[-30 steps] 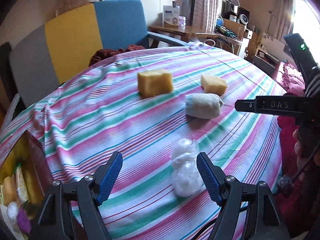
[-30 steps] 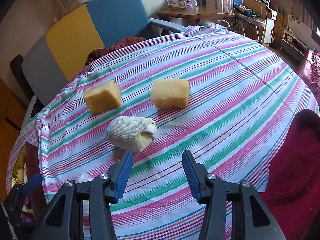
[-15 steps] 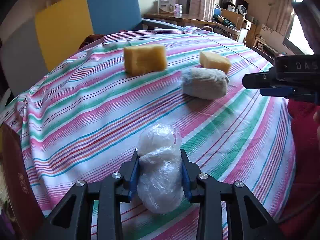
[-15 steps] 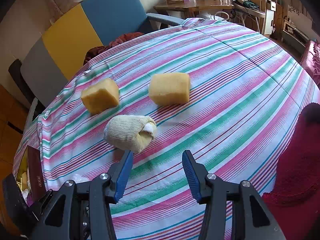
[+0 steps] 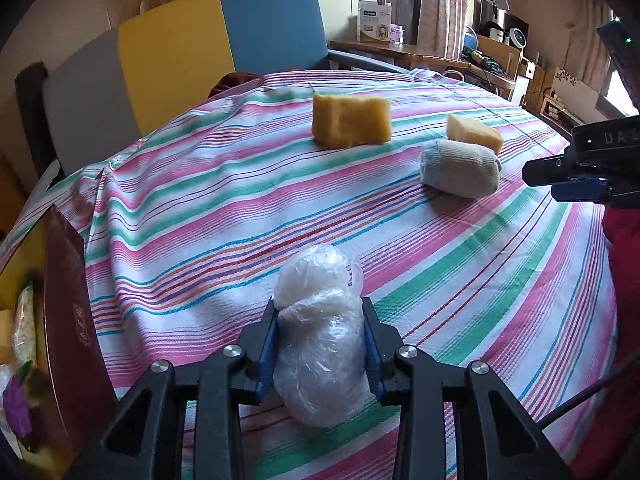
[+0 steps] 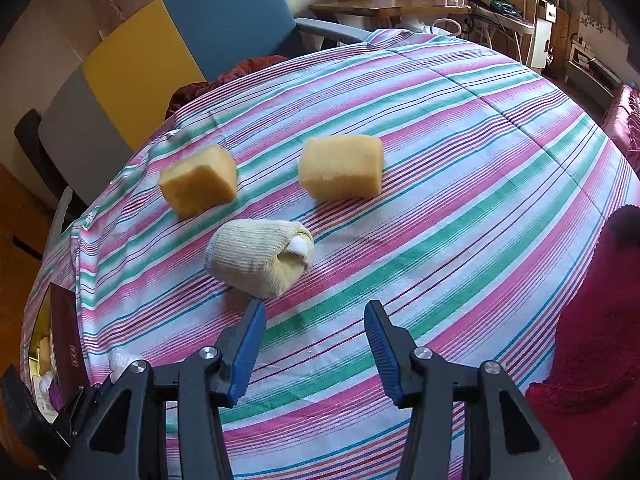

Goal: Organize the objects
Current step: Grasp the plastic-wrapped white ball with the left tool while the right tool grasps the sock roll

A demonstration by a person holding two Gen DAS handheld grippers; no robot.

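Note:
My left gripper is shut on a crumpled clear plastic bag, held just above the striped tablecloth. Farther off lie a large yellow sponge, a smaller yellow sponge and a rolled grey-white sock. My right gripper is open and empty, just in front of the rolled sock; it also shows at the right edge of the left wrist view. Two sponges lie beyond the sock.
A dark red box with assorted items stands off the table's left edge; it also shows in the right wrist view. A yellow, blue and grey chair stands behind the table. Red cloth lies at the right.
My left gripper moved forward and closed on the plastic bag, then lifted it slightly. My right gripper stayed open and edged a little closer to the sock.

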